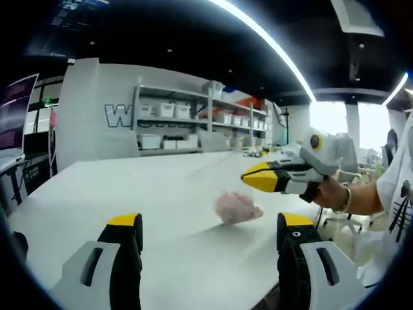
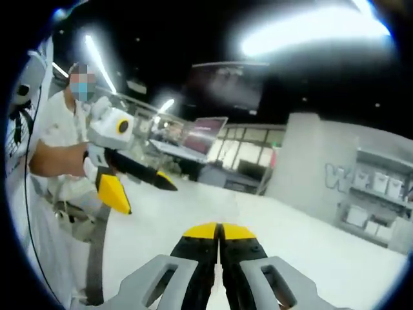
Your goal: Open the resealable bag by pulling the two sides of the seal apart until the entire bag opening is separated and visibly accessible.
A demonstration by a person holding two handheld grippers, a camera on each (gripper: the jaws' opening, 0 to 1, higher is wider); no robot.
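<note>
A small crumpled pinkish bag [image 1: 237, 206] lies on the white table [image 1: 129, 187], right of centre in the left gripper view. My left gripper [image 1: 210, 223] stands open and wide, short of the bag, with nothing between its yellow-tipped jaws. My right gripper [image 1: 248, 175] comes in from the right, held in a hand, hovering above and just beyond the bag with its jaws together. In the right gripper view my right gripper [image 2: 219, 232] is shut and holds nothing. There the left gripper [image 2: 151, 199] shows at the left, open, in the person's hand. The bag's seal cannot be made out.
Shelves with white bins [image 1: 187, 119] line the far wall behind the table. A monitor [image 1: 16, 110] stands at the left edge, and more screens [image 2: 206, 132] sit on desks. The person in a white shirt [image 2: 58, 129] stands by the table's edge.
</note>
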